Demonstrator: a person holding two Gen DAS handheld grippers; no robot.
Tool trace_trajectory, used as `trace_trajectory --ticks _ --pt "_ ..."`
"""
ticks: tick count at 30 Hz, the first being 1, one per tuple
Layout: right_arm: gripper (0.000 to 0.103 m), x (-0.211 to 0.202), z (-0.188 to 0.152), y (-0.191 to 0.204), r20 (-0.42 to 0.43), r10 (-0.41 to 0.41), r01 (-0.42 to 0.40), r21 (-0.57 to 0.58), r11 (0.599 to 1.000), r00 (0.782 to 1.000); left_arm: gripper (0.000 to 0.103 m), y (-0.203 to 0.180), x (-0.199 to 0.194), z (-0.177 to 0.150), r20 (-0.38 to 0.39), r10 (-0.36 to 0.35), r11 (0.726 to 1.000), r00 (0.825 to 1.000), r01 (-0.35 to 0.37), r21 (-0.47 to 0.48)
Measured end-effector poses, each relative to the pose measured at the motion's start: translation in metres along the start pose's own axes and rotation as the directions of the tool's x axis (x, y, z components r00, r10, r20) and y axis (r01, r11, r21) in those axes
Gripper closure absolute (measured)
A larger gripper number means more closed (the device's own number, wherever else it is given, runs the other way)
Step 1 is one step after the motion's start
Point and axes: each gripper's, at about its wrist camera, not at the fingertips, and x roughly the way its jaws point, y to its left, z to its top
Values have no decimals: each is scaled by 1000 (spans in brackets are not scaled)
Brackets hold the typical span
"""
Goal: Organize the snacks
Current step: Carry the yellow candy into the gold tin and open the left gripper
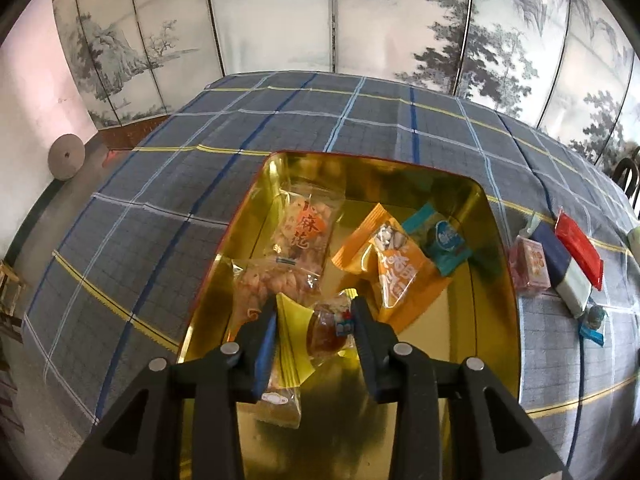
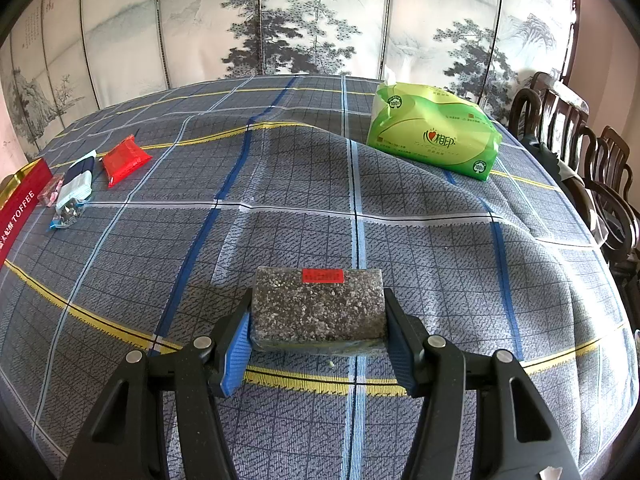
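- My left wrist view looks steeply down, close over the gold tin (image 1: 496,240).
- My right wrist view faces across the worktop (image 2: 440,248) toward the painted screen (image 2: 320,20).
- Both share the red packet (image 1: 578,246) (image 2: 125,158) and that screen.

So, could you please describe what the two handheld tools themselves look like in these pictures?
Both look alike: the left tool and right tool are matte black plastic, each with two angular fingers carrying ribbed blue pads inside, round silver pivot pins and triangular cut-outs. No cables, markings, sleeves or hands show.
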Motion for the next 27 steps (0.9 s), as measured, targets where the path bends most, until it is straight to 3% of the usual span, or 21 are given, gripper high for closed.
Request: trace_trajectory --ticks 4,14,27 --pt "49 0 0 0 0 0 0 0 1000 1000 60 -1 2 -2 -7 0 1000 1000 0 8" --pt "49 0 0 -1 0 0 0 2 1000 1000 58 2 -26 -8 53 -7 1000 999 8 -14" --pt "49 -6 -6 5 -2 30 -30 32 999 1000 58 -4 -103 -81 125 -25 998 992 31 -51"
